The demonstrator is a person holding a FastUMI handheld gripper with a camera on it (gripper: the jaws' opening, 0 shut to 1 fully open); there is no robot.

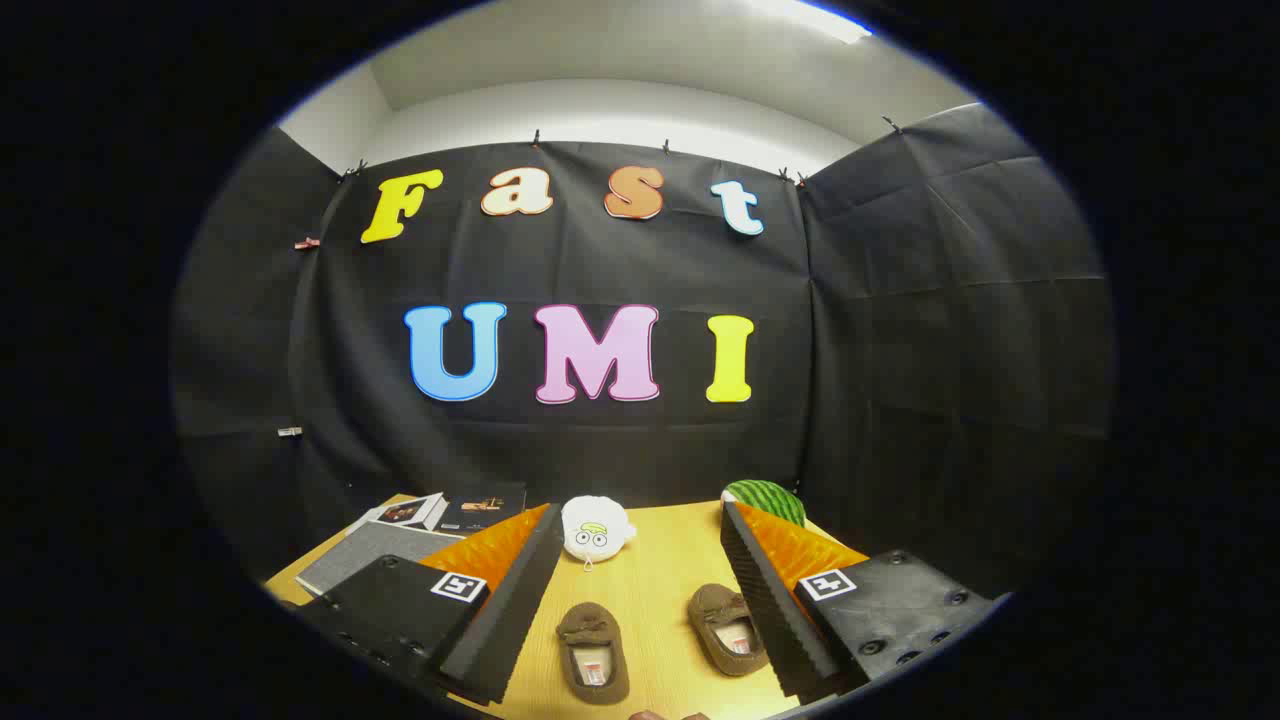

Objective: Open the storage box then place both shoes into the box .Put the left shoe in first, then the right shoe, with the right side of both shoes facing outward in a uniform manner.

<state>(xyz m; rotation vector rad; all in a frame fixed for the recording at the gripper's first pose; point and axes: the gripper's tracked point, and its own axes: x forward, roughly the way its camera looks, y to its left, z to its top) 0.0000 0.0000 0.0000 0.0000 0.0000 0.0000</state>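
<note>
A ceiling strip light [810, 18] is glaring white at one o'clock, brightening the pale wall while the wooden table [655, 575] is glowing warmly (shadows staying soft). Fisheye distortion is bending the edges; the rim is darkening and blurring slightly.

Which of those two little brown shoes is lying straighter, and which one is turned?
The shoe by the left finger lies fairly straight, toe pointing away. The shoe by the right finger is turned, its toe angled leftward. The jaws of the gripper stand open.

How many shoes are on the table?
2. One brown shoe lies by the left finger, the other shoe by the right finger, both between the open gripper fingers.
</note>
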